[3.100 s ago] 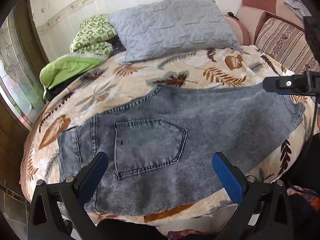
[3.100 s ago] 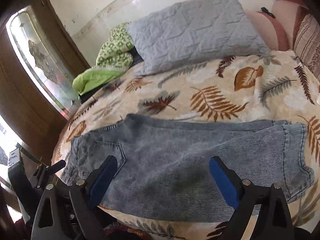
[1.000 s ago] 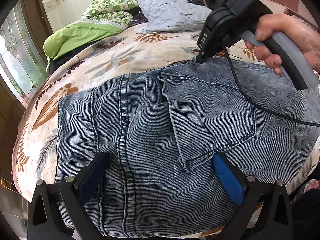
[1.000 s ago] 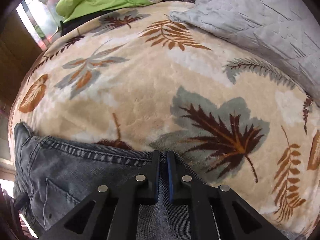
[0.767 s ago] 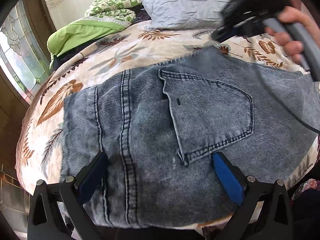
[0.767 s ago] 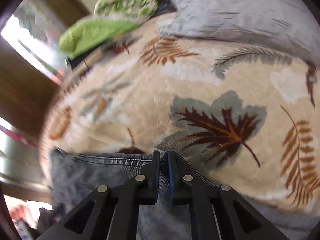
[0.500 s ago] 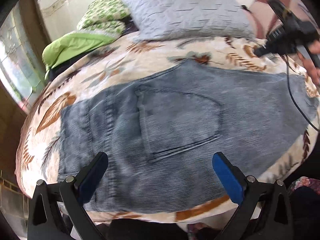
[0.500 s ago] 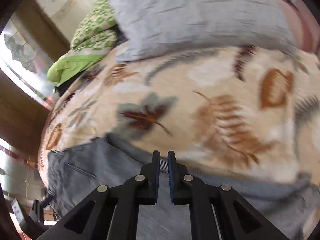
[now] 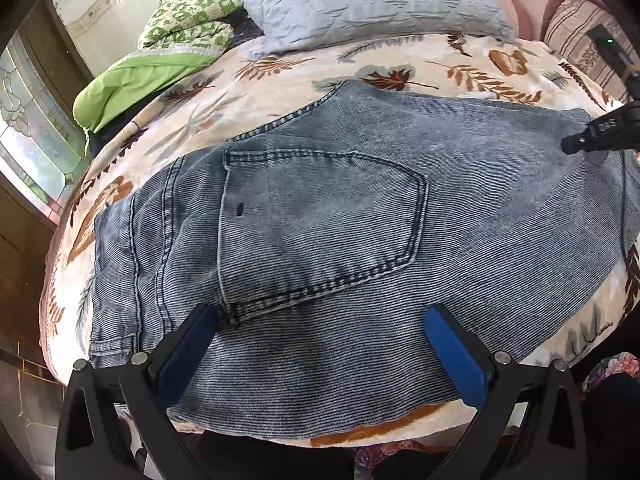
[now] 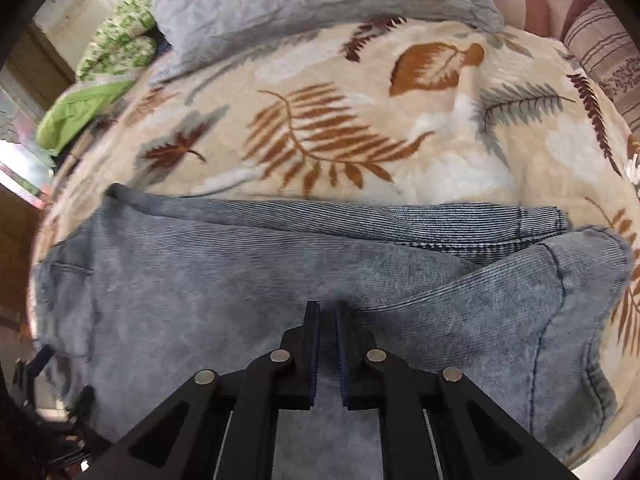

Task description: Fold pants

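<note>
Grey-blue denim pants [image 9: 460, 184] lie flat across the leaf-print bed cover [image 9: 256, 80], waist at the left, back pocket [image 9: 320, 224] facing up, legs stretching right. My left gripper [image 9: 320, 312] hovers open over the seat, below the pocket, with nothing gripped. My right gripper [image 10: 326, 308] is shut and points down onto the leg [image 10: 200, 292], with a raised crease running from its tips toward the hem [image 10: 592, 264]. Whether cloth is pinched between its pads I cannot tell. In the left wrist view the right gripper [image 9: 570, 147] touches the leg at the far right.
A grey quilted pillow [image 9: 360, 0] and a green blanket bundle [image 9: 136, 80] lie at the head of the bed. A striped cushion [image 9: 576, 32] sits at the back right. The bed's front edge [image 9: 360, 436] is just beyond the pants; a window [image 9: 24, 128] is at the left.
The right gripper, still shut, has moved from the crotch edge of the pants far to the right, down the leg. The raised peak of denim has settled flat. The left gripper backed off slightly.
</note>
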{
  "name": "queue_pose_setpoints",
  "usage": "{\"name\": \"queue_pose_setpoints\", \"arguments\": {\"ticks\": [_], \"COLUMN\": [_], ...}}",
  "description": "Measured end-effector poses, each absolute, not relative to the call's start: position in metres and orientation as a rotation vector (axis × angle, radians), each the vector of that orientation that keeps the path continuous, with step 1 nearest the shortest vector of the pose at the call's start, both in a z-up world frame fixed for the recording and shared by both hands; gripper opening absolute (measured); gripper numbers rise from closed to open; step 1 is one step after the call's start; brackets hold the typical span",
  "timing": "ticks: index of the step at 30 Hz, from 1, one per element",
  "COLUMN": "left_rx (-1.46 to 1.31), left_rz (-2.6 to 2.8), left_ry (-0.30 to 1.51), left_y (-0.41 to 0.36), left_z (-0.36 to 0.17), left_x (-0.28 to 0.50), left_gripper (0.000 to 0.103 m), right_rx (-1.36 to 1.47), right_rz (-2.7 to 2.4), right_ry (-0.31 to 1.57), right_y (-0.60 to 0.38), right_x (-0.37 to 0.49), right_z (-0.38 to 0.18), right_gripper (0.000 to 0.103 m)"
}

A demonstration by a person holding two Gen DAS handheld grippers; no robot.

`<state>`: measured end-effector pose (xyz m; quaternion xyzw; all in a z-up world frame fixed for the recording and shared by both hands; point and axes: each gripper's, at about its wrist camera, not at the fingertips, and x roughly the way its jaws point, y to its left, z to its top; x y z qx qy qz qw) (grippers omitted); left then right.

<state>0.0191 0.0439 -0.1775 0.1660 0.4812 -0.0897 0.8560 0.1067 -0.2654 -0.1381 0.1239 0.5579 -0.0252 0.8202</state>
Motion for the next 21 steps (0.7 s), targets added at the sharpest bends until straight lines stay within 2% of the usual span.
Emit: {"name": "queue_pose_setpoints", "arguments": {"ticks": [5, 10, 14, 21], "left_rx": [0.35, 0.352, 0.359, 0.366], "left_rz": [-0.165, -0.129, -0.131, -0.252], "left_ry": [1.045, 1.079, 1.07, 1.02], "left_y": [0.042, 0.038, 0.032, -0.018], "left_z": [-0.178, -0.176, -0.168, -0.148], "left_x": [0.022, 0.025, 0.021, 0.02], "left_gripper": [0.103, 0.103, 0.103, 0.103], "right_rx": [0.194, 0.283, 0.39, 0.54], "right_rz": [-0.085, -0.024, 0.003, -0.05], "right_ry": [1.135, 1.124, 0.998, 0.923], "right_y": [-0.259, -0.277, -0.313, -0.413], "right_x": [0.129, 0.133, 0.096, 0.018], "right_z": [-0.145, -0.137, -0.108, -0.076], "right_gripper": [0.009, 0.009, 0.009, 0.011]}}
